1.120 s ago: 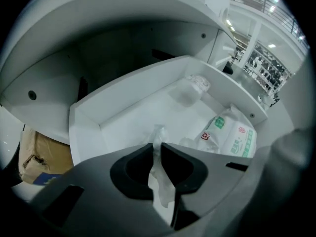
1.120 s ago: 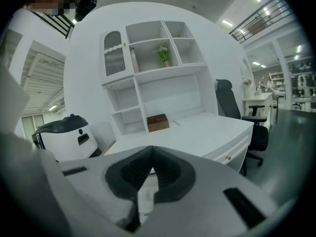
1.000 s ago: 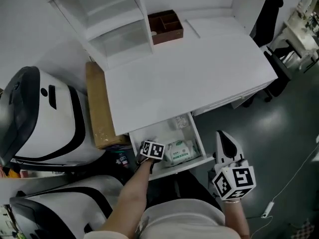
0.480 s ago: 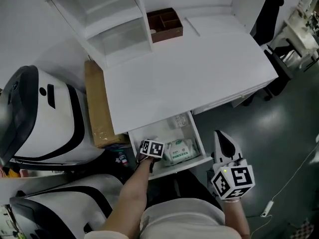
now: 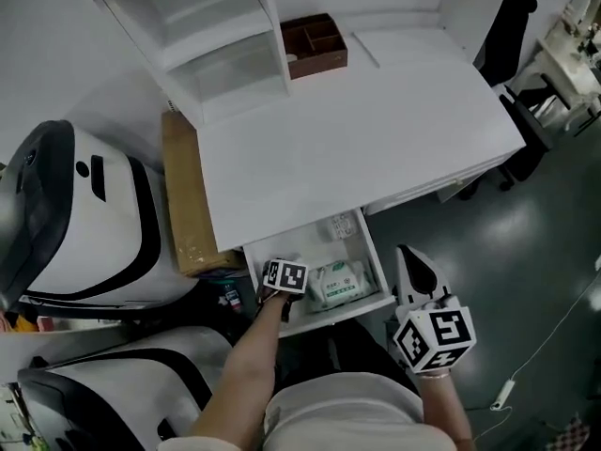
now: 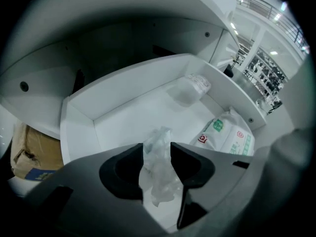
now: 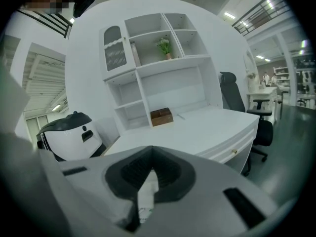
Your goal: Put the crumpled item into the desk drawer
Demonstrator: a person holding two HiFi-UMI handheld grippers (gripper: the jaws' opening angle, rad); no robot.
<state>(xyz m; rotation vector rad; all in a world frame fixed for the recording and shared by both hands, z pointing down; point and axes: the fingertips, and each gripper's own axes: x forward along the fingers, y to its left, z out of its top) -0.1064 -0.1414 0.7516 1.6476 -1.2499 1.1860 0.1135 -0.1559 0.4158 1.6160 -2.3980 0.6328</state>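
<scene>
The white desk drawer (image 5: 373, 255) stands pulled out. My left gripper (image 5: 283, 284) points steeply down into its front left corner. In the left gripper view, the crumpled white tissue (image 6: 158, 177) hangs loosely between the jaws of that gripper (image 6: 157, 154), over the drawer floor (image 6: 128, 120). These jaws have just been opening and stand apart round the tissue. My right gripper (image 5: 416, 272) is held outside the drawer, to its right. It looks level across the desk with its fingertips meeting (image 7: 150, 157) and nothing in it.
In the drawer lie a green-and-white wipes pack (image 5: 338, 285) (image 6: 228, 135) and a small clear packet (image 5: 340, 225) (image 6: 193, 85). A brown wooden organiser (image 5: 315, 47) sits at the desk's back. A cardboard box (image 5: 188, 195) and white machines (image 5: 75, 224) stand to the left. A black chair (image 5: 502, 36) is at the right.
Little differs in the head view: the left gripper stays at the drawer's front left and the right gripper has drifted slightly left.
</scene>
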